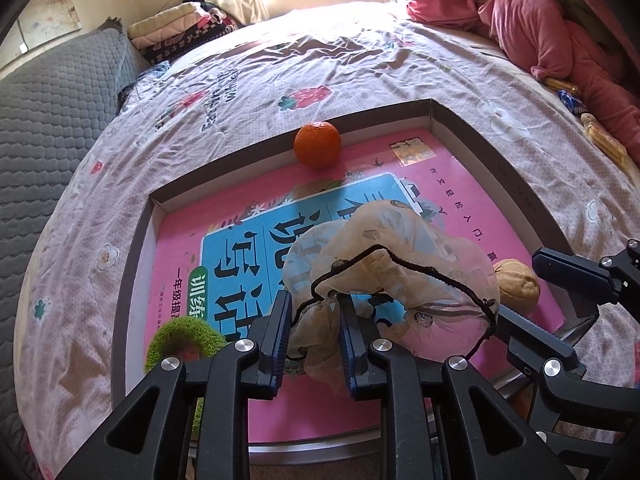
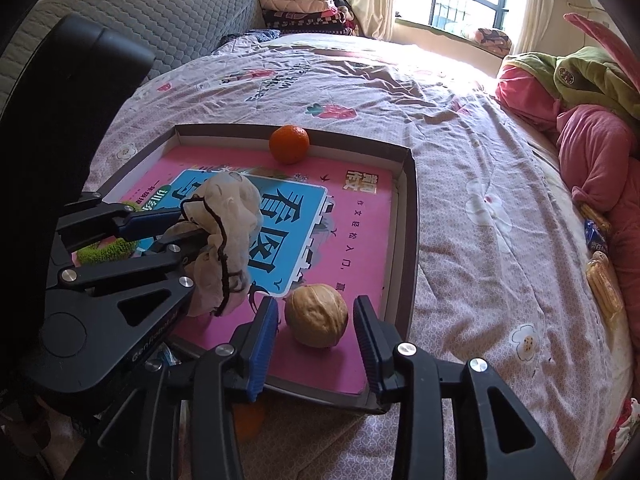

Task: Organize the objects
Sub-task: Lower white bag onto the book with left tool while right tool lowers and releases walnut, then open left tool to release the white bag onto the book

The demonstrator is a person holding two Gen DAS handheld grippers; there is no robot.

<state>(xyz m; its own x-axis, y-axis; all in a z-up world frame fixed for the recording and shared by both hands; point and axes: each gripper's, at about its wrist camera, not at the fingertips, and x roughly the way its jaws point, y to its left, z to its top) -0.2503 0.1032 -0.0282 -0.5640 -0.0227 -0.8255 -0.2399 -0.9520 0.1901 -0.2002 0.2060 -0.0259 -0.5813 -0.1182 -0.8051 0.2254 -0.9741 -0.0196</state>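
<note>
Right wrist: walnut (image 2: 317, 315) lies between spread fingers (image 2: 262, 344).

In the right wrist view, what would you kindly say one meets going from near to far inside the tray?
Walnut between the right gripper's open jaws → mesh bag held by the left gripper → orange by the tray's far wall.

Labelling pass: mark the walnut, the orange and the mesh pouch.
walnut (image 2: 317, 315), right wrist view, middle of shell.
orange (image 1: 317, 145), left wrist view, centre of peel.
mesh pouch (image 1: 404, 248), left wrist view, bulging upper fabric.
</note>
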